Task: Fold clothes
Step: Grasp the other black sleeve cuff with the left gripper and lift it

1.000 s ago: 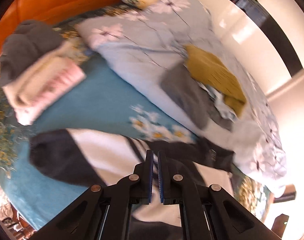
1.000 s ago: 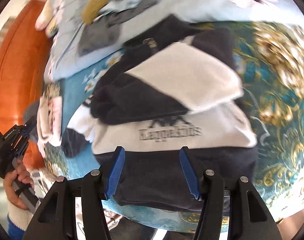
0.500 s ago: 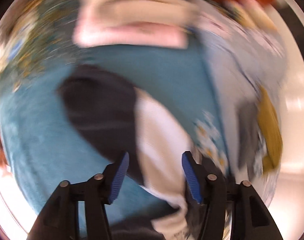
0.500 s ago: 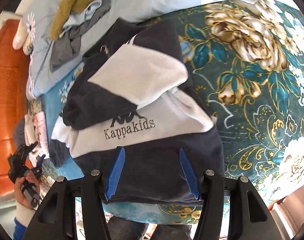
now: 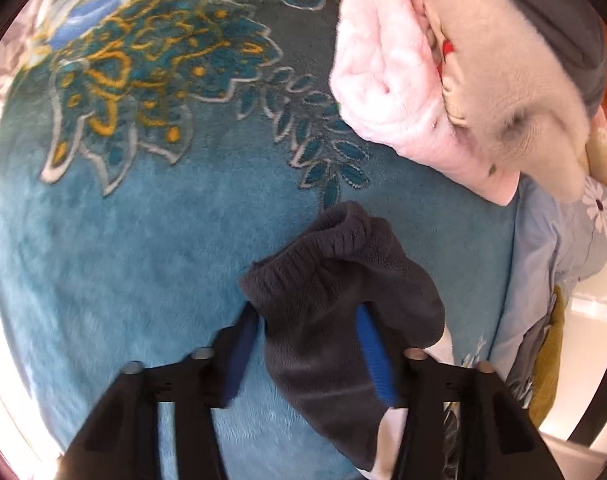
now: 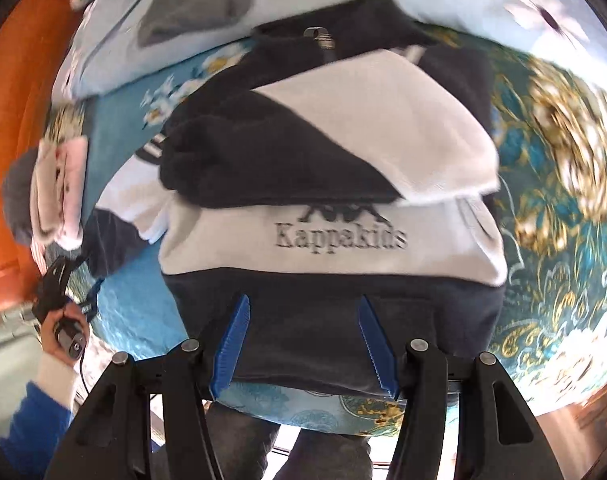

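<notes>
A navy and white "Kappakids" sweatshirt lies on the bed, one sleeve folded across its chest. Its other sleeve stretches out to the left, ending in a dark ribbed cuff. My left gripper points steeply down at that cuff. Its jaws are closing, with the cuff between them and draped over the right blue pad. From the right wrist view, the left gripper shows in a hand at the sleeve end. My right gripper hovers open over the navy hem, with nothing gripped.
A folded stack of pink, cream and grey clothes sits just beyond the cuff. The teal floral blanket covers the bed. A pale blue quilt carries loose grey and mustard garments. An orange headboard stands behind. The person's legs stand at the near edge.
My left gripper opened from shut, rolled, and dropped down onto the outstretched sleeve, so the cuff now sits between its jaws. The right gripper shifted slightly and stayed open over the hem.
</notes>
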Available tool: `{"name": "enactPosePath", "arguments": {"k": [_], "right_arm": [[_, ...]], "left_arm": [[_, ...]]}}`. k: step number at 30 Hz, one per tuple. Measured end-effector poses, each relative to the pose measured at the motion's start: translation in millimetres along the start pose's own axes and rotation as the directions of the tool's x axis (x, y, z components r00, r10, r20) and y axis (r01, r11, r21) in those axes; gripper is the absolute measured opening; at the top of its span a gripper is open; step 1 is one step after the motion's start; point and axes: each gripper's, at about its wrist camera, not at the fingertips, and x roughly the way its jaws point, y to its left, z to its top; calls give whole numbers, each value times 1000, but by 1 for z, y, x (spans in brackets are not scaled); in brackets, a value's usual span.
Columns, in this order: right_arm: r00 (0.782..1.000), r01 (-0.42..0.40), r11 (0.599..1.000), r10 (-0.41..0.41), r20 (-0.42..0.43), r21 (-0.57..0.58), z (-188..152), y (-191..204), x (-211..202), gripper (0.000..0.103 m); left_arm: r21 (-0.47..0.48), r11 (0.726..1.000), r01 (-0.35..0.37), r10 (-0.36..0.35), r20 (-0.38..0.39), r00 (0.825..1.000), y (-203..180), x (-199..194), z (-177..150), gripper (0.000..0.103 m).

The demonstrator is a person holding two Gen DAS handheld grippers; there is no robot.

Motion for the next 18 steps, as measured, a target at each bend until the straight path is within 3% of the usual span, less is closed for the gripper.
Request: {"name": "enactPosePath", "arguments": {"k": [4, 8, 11, 15, 18], "right_arm": [[1000, 23, 995, -25, -12, -97, 13, 32, 1, 58], [999, 23, 990, -26, -23, -136, 19, 49, 4, 58], [999, 11, 990, -16, -33, -138, 17, 54, 7, 58], [999, -5, 991, 0, -34, -130, 12, 51, 9, 58], [1000, -23, 994, 21, -22, -111, 9, 44, 6, 58]], "left_arm": [[53, 998, -44, 45, -8, 999, -1, 5, 0, 24], [53, 998, -38, 38, 7, 999, -2, -5, -7, 13], [187, 981, -44, 36, 42, 998, -25, -25, -21, 10], [387, 922, -2, -30, 75, 997, -68, -59, -47, 9], [548, 836, 33, -91, 80, 993, -109, -85, -80, 9]]}}
